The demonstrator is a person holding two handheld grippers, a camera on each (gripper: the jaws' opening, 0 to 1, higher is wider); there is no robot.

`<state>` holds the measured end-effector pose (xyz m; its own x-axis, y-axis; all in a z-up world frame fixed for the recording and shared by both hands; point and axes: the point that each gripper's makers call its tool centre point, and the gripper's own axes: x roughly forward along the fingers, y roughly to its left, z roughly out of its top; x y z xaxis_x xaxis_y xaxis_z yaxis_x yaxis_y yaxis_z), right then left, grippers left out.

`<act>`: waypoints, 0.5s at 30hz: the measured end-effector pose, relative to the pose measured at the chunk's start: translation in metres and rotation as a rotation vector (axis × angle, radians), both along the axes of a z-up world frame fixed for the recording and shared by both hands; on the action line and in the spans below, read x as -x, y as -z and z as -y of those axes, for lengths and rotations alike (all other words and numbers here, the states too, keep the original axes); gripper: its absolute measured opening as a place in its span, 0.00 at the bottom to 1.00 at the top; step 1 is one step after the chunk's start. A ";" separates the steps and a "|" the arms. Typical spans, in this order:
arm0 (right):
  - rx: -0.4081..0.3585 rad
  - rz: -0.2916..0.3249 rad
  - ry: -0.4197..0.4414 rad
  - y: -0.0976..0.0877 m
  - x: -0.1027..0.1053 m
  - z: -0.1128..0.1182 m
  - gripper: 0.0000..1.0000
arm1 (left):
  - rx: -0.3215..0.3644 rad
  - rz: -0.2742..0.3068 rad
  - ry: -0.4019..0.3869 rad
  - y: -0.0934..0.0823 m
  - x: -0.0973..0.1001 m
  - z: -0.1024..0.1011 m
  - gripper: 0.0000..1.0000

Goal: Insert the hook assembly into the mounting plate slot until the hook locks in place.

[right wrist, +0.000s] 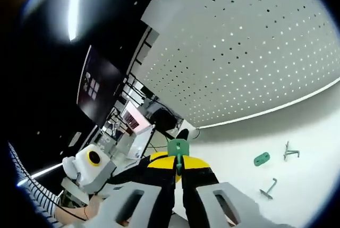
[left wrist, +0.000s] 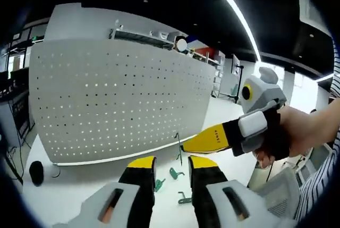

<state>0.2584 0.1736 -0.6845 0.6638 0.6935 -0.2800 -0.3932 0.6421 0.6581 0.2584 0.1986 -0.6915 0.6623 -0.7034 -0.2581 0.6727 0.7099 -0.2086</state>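
The right gripper [right wrist: 179, 172] is clenched on a green hook assembly [right wrist: 178, 149], its stem running straight out along the jaws. The white perforated mounting plate [right wrist: 249, 42] stands upright at one o'clock, well apart. The left gripper [left wrist: 171, 170] hangs released with nothing in it; spare hooks [left wrist: 175, 173] lie on the table [left wrist: 64, 196].
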 end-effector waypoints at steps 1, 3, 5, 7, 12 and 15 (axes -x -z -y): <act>0.036 0.029 0.001 -0.001 -0.001 0.001 0.00 | -0.003 0.001 -0.001 0.000 0.000 -0.001 0.29; 0.100 0.088 0.003 -0.005 -0.004 0.002 0.00 | -0.013 -0.001 -0.009 0.002 0.000 -0.004 0.37; 0.192 0.178 0.004 -0.012 -0.009 0.004 0.00 | -0.007 -0.018 -0.027 0.004 -0.001 -0.008 0.47; 0.278 0.266 0.013 -0.020 -0.013 0.005 0.00 | -0.003 -0.019 -0.037 0.005 -0.002 -0.012 0.53; 0.317 0.370 0.166 -0.043 -0.028 0.022 0.00 | 0.014 -0.005 -0.046 -0.005 0.002 -0.017 0.57; 0.362 0.423 0.224 -0.052 -0.035 0.032 0.00 | 0.016 0.007 -0.050 -0.011 0.003 -0.020 0.62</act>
<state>0.2938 0.1421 -0.6328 0.8880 0.4339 -0.1520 -0.4027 0.8936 0.1983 0.2558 0.2184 -0.6810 0.6982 -0.6738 -0.2418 0.6384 0.7389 -0.2156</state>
